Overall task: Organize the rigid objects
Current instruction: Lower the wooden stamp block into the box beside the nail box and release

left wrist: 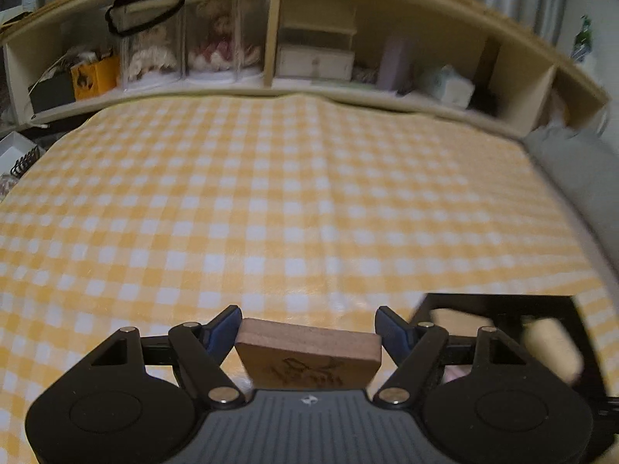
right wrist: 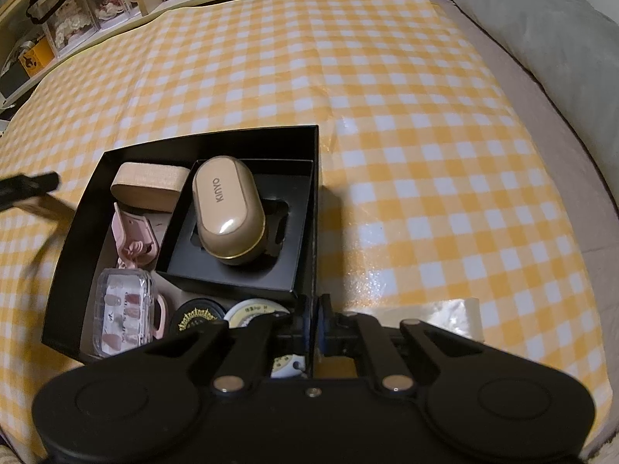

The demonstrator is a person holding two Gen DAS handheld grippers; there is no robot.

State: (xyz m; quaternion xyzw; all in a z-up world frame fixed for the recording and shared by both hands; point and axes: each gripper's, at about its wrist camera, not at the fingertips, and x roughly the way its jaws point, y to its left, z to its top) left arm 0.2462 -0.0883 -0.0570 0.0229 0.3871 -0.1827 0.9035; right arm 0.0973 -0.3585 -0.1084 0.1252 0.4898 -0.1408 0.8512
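We see a wide yellow-and-white checked cloth (right wrist: 387, 116) spread over a flat surface, with a grey pillow (right wrist: 541, 23) along its far right edge. Beyond the cloth's far side runs a long cream shelf unit (left wrist: 274, 27) holding clear cases with dolls (left wrist: 216, 38) and an orange box (left wrist: 94, 75).

On the near left part of the cloth sits an open black box (right wrist: 315, 178). Inside it, at the far right, a smaller black tray (right wrist: 232, 270) holds a tan oval case (right wrist: 228, 212) printed with lettering. To the far left of that lies a pale wooden block (right wrist: 149, 187); nearer, a pink item (right wrist: 135, 239), then a clear case of press-on nails (right wrist: 123, 309), and two round tins (right wrist: 228, 315) along the near wall.

Our right gripper (right wrist: 315, 328) has its tongs pressed together, pinching the box's right wall near its near corner.

Our left gripper (left wrist: 308, 332) holds its tongs partly spread, pinching a dark wooden block (left wrist: 307, 352) by its two ends. The block has a design burned into its top face and is held just above the cloth. In the left wrist view the black box lies blurred at the right, beside the gripper.
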